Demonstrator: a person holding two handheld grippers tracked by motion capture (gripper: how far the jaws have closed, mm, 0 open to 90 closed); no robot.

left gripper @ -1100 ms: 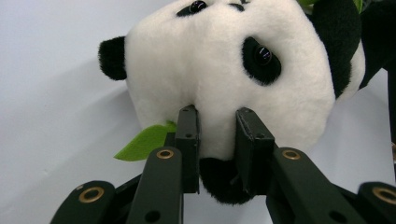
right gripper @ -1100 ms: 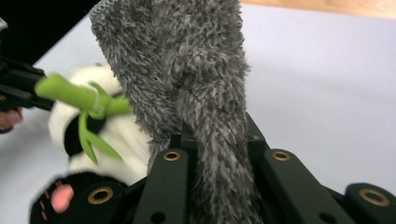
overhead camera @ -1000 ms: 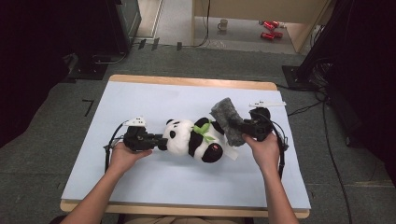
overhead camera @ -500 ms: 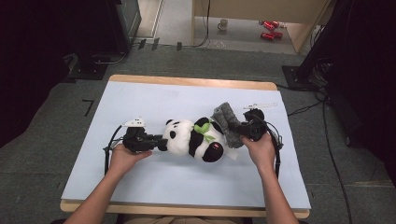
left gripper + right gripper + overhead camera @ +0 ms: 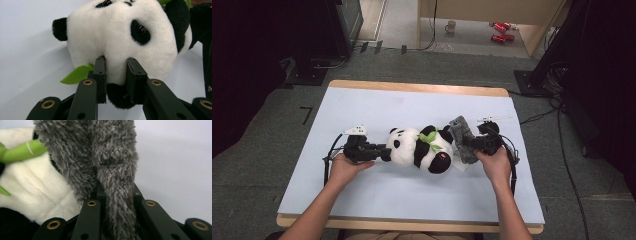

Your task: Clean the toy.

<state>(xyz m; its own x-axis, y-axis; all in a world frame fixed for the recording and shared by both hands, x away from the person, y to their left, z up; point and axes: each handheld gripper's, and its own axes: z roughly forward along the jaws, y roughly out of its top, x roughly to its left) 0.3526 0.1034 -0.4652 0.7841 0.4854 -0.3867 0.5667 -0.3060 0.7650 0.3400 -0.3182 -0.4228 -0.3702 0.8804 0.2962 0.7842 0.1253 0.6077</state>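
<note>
Since the earlier frame, the grey fuzzy cloth has been brought lower and closer against the plush panda, while the panda itself has kept its place at the middle of the desk. The panda is laid on its side along the pale blue desk top, with its white head toward the left gripper and its black legs toward the right gripper. A green felt leaf is seen on its chest, and another green leaf is seen beside the head in the left gripper view. The panda's head is pinched between the left gripper's fingers, which are closed on the white plush near a black ear. The cloth is clamped by the right gripper, whose fingers are shut tightly on a hanging fold of it; in the right gripper view the cloth is draped just in front of the panda's white body, touching it. Each gripper is held by a hand, with both forearms entering from the near edge of the desk. Beyond the far edge, a mug is set on the floor, well apart from the work.
</note>
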